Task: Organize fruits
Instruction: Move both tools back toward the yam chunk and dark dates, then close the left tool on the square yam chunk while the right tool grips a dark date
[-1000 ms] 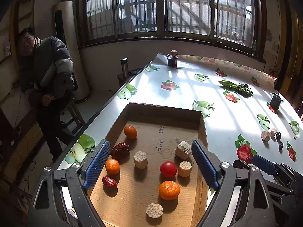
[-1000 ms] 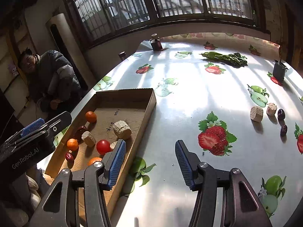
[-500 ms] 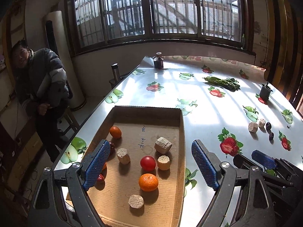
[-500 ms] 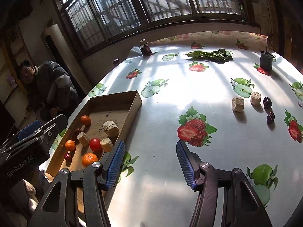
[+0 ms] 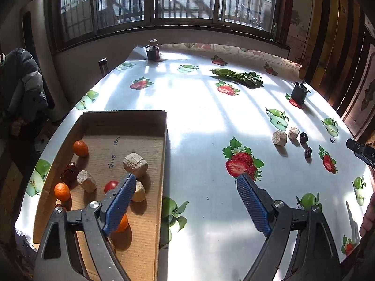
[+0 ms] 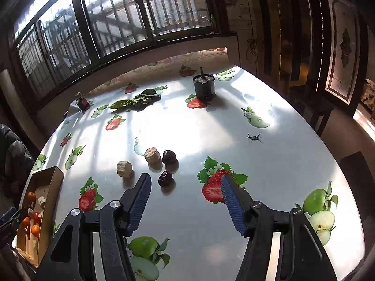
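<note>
Left gripper [image 5: 186, 188] spread wide, ribbed blue pads [image 5: 120, 201] gripping nothing, straddling the right wall of a shallow corrugated cardboard tray [image 5: 164, 154]. Inside the tray: smooth round oranges [image 5: 80, 148], a glossy red tomato [image 5: 110, 186], a wrinkled dark-red date [image 5: 69, 172], and rough beige cork-like cylinders [image 5: 136, 162]. Right gripper [image 6: 185, 182] likewise released and empty, hovering low over the shiny tablecloth [image 6: 211, 140] printed with strawberries and green apples. Just ahead of its left pad, a shrivelled dark date [image 6: 165, 178] lying on the cloth; slightly beyond, a smooth dark round fruit [image 6: 169, 156] touching or just beside a crumbly beige cylinder [image 6: 152, 155], with a second beige cylinder [image 6: 125, 169] near to the left. Further back, a dark cylindrical pot [image 6: 204, 87], a bundle of leafy greens [image 6: 136, 101] and a small dark bottle [image 6: 82, 101] near the far edge
</note>
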`<control>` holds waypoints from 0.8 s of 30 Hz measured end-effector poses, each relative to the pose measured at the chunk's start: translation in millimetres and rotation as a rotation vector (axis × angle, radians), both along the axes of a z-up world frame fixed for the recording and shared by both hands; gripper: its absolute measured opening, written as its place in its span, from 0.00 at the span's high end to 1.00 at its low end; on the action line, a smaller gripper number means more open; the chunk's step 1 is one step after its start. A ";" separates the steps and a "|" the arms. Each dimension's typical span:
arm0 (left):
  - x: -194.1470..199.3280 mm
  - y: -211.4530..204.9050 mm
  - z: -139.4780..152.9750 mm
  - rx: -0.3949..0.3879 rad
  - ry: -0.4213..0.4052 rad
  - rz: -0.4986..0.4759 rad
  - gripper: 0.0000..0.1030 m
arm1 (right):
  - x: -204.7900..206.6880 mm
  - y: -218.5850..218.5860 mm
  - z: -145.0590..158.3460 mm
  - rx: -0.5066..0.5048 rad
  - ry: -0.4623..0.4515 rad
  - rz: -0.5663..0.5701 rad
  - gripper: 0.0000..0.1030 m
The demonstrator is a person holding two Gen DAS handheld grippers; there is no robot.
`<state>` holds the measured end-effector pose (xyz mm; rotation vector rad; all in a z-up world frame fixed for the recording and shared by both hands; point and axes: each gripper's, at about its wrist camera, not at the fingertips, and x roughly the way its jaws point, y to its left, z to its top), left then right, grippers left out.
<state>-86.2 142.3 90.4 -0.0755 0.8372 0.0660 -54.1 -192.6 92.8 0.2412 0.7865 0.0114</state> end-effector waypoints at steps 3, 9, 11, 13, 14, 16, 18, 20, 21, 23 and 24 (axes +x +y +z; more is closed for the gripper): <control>19.3 -28.4 -4.9 -0.006 0.003 -0.066 0.15 | 24.9 -2.1 -9.9 0.016 0.036 0.024 0.36; 65.1 -80.8 -20.1 0.006 0.008 -0.201 0.15 | 63.3 29.8 -53.8 0.045 0.137 0.111 0.36; 80.5 -93.8 -25.5 0.002 0.006 -0.237 0.15 | 68.1 40.5 -64.9 0.021 0.139 0.129 0.39; 94.9 -103.5 -31.0 -0.015 0.004 -0.263 0.17 | 70.8 47.7 -71.5 0.001 0.135 0.144 0.42; 101.9 -108.2 -33.6 -0.025 0.003 -0.275 0.20 | 72.1 49.8 -74.0 -0.007 0.134 0.151 0.43; 113.8 -116.4 -39.1 -0.049 -0.001 -0.305 0.26 | 73.7 52.6 -77.8 -0.033 0.129 0.160 0.45; 123.9 -122.8 -45.1 -0.051 0.008 -0.308 0.31 | 73.3 53.1 -79.5 -0.066 0.117 0.157 0.54; 133.1 -126.6 -50.8 -0.075 0.020 -0.312 0.32 | 73.4 51.1 -79.9 -0.084 0.110 0.151 0.63; 136.2 -129.0 -53.3 -0.088 0.023 -0.315 0.32 | 72.9 49.5 -80.1 -0.085 0.108 0.148 0.67; 142.2 -134.1 -57.7 -0.106 0.028 -0.326 0.32 | 72.4 47.6 -80.0 -0.084 0.106 0.146 0.70; 144.2 -137.2 -59.8 -0.113 0.031 -0.333 0.32 | 72.3 47.4 -79.9 -0.085 0.105 0.146 0.70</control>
